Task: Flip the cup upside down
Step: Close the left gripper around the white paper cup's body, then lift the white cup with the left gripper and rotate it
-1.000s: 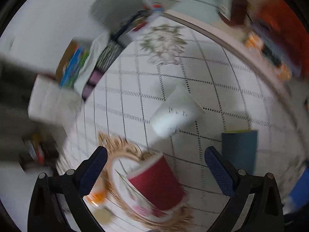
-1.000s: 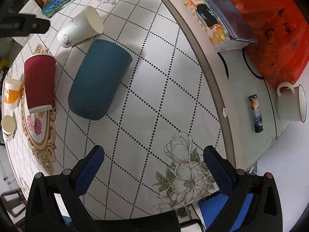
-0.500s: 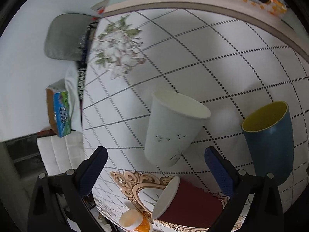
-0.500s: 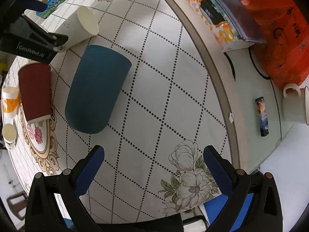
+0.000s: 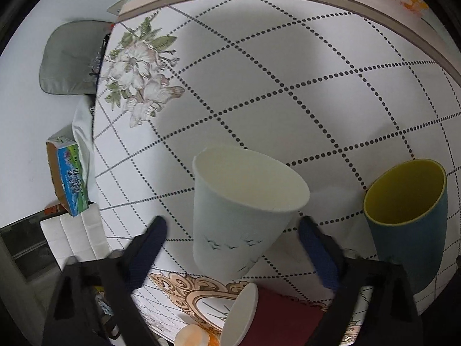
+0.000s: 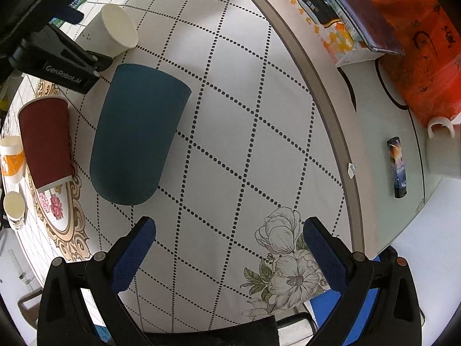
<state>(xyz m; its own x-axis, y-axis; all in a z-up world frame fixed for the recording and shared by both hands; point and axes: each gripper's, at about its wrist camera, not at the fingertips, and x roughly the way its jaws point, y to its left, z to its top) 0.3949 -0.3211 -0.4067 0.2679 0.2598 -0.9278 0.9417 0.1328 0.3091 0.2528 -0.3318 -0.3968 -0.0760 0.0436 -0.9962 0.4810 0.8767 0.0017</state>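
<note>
A white paper cup [image 5: 239, 210] stands upright on the table, mouth up; it also shows in the right wrist view [image 6: 115, 30]. My left gripper [image 5: 232, 248] is open, its fingers on either side of the cup's lower half, with gaps on both sides. A dark blue cup [image 5: 409, 222] with a yellow inside stands upright to the right [image 6: 135, 141]. A dark red paper cup [image 5: 270, 317] stands just below [image 6: 46, 147]. My right gripper [image 6: 227, 248] is open and empty over bare tablecloth.
A white tablecloth [image 5: 288, 86] with dotted diamonds and flowers covers the round table. Small orange and white cups [image 6: 11, 155] stand at its left edge. A tissue pack [image 6: 325, 17], red bag [image 6: 417, 43], white mug [image 6: 443, 147] and phone-like item [image 6: 399, 170] lie beyond the rim.
My left gripper has swung around and moved in on the white cup, which now sits between its fingers. The right gripper has hardly moved.
</note>
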